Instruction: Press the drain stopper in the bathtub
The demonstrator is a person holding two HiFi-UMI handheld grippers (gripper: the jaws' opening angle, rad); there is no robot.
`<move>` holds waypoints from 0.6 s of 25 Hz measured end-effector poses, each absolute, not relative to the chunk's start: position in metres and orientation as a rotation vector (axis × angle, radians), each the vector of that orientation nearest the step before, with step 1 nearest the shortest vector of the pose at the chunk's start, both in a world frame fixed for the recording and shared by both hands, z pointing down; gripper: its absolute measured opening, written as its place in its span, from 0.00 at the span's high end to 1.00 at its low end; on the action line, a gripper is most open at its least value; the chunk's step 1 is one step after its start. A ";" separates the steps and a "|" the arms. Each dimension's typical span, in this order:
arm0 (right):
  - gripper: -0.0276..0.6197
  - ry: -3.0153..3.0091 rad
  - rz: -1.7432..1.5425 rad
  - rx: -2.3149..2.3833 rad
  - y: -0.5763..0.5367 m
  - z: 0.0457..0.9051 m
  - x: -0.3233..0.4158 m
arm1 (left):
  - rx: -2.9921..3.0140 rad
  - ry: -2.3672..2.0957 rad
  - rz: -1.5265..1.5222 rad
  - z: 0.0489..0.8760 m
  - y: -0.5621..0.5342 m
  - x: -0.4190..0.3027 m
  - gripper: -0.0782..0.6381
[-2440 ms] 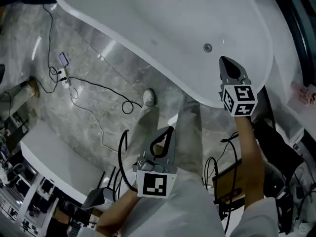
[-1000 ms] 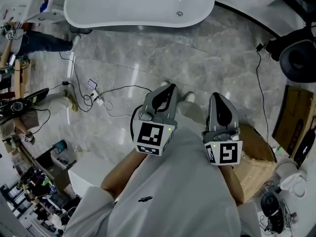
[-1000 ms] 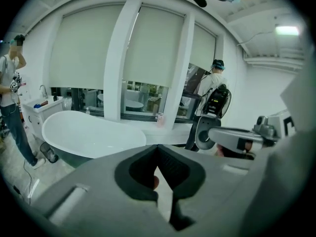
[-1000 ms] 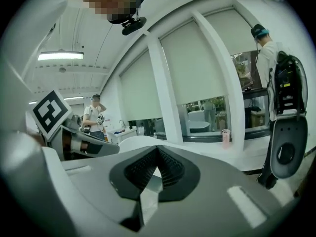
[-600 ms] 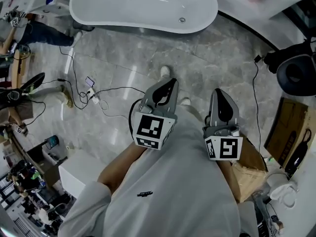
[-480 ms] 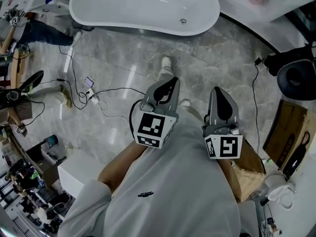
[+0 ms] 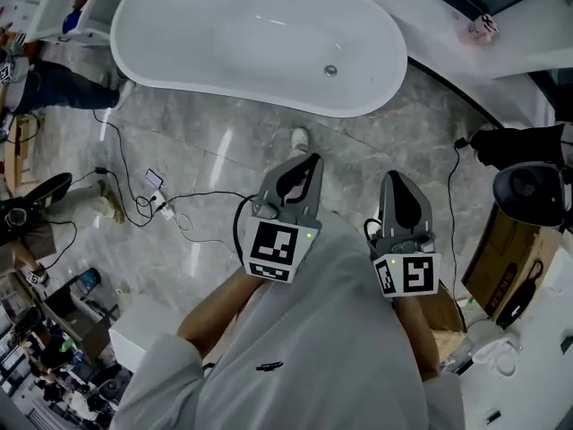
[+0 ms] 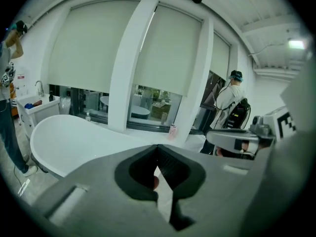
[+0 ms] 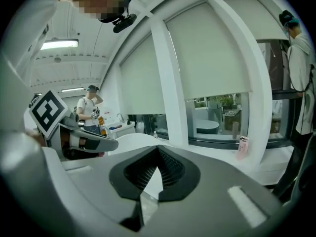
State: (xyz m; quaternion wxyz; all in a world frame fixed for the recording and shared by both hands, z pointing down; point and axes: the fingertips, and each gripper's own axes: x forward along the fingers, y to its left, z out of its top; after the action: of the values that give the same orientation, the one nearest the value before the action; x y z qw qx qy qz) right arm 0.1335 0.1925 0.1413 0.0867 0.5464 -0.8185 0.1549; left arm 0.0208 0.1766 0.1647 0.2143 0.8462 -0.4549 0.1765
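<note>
The white oval bathtub (image 7: 224, 38) fills the top of the head view, and its small round metal drain stopper (image 7: 331, 71) sits in the right part of the basin. Both grippers are held close to the person's chest, well short of the tub, over the grey marble floor. The left gripper (image 7: 310, 159) is shut with nothing in it, and so is the right gripper (image 7: 391, 177). In the left gripper view the shut jaws (image 8: 157, 146) point above the tub (image 8: 64, 139). In the right gripper view the right gripper (image 9: 158, 147) has its jaws together too.
Black cables (image 7: 170, 206) and a small device lie on the floor at left. A person (image 7: 45, 83) stands by the tub's left end. A pink bottle (image 7: 483, 27) stands on the window ledge. A cardboard box (image 7: 510, 245) and dark gear are at right. Another person (image 8: 232, 95) stands by the windows.
2.4 s ago the right gripper hung by the tub's rim near the drain; both grippers are now back at the chest. Over the last second the tub has grown larger in view.
</note>
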 end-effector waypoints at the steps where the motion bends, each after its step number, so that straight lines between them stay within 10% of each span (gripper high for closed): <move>1: 0.97 -2.441 0.453 1.621 0.171 0.140 0.127 | 2.351 -1.249 0.494 0.167 0.156 0.016 0.89; 15: 0.97 -2.354 0.540 1.358 -0.010 0.163 0.049 | 2.250 -1.218 0.405 0.179 -0.001 -0.044 0.89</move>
State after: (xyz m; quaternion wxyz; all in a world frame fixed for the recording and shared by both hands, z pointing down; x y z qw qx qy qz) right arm 0.0494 -0.0097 0.1630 0.1841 0.4818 -0.8351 0.1916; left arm -0.0442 -0.0012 0.1793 0.2722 0.8357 -0.4525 0.1505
